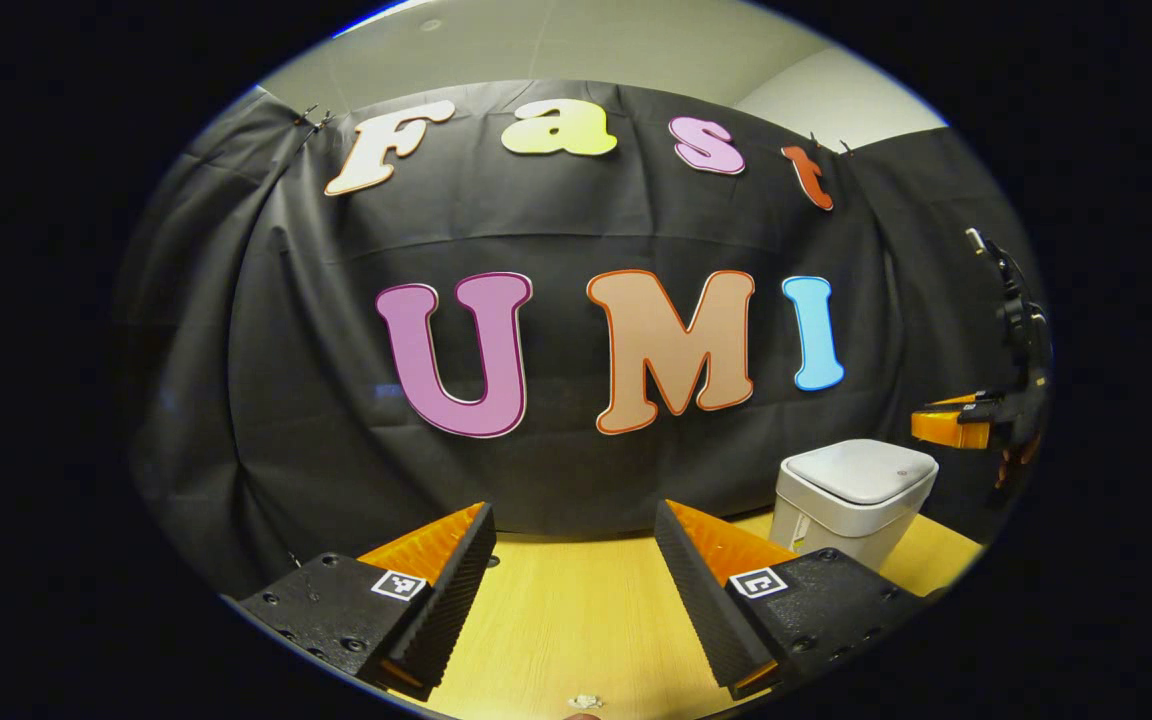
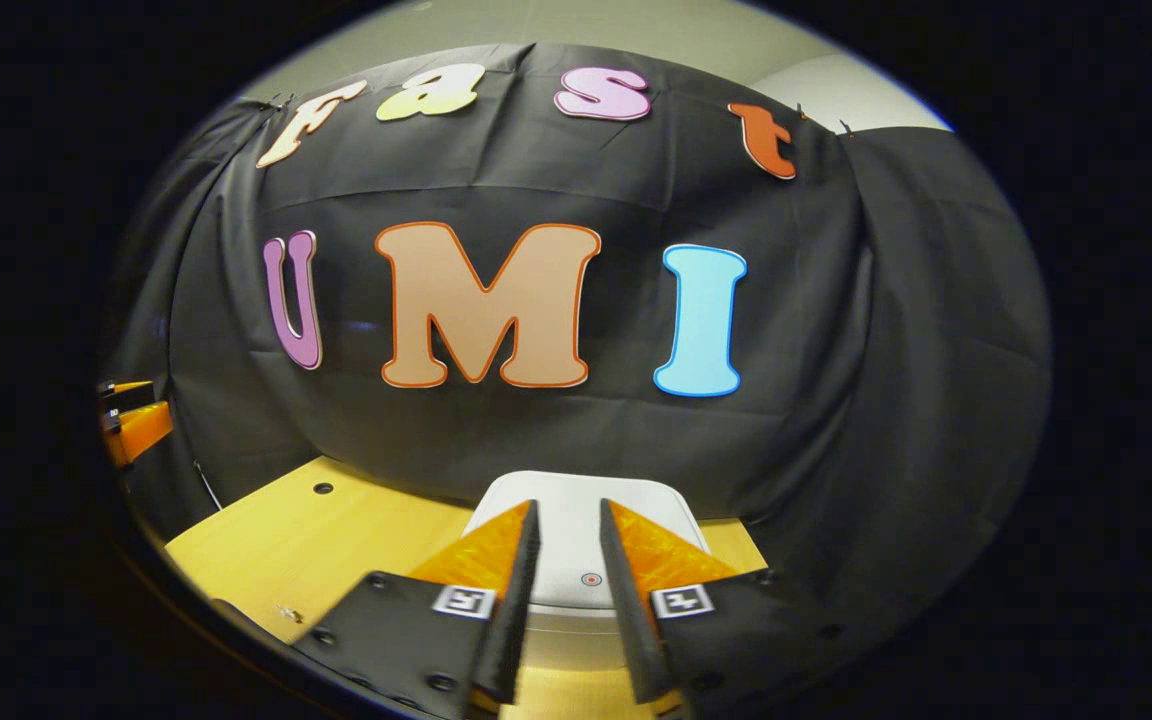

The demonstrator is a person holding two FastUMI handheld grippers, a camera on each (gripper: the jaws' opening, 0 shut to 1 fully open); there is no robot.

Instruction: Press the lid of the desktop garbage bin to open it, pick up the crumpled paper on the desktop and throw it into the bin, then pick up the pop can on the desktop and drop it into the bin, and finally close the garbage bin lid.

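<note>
Both views are dim at the rim and evenly lit in the middle, with soft light falling from above onto the wooden desktop. Fisheye bending curves the booth's black cloth wall strongly toward the edges. Focus is sharp; glare is slight on the white bin lid

A light wooden table carries a white garbage bin, lid closed, near its back edge.

Left tongs gape wide apart; right tongs stand narrowly parted, gripping nothing.
</note>
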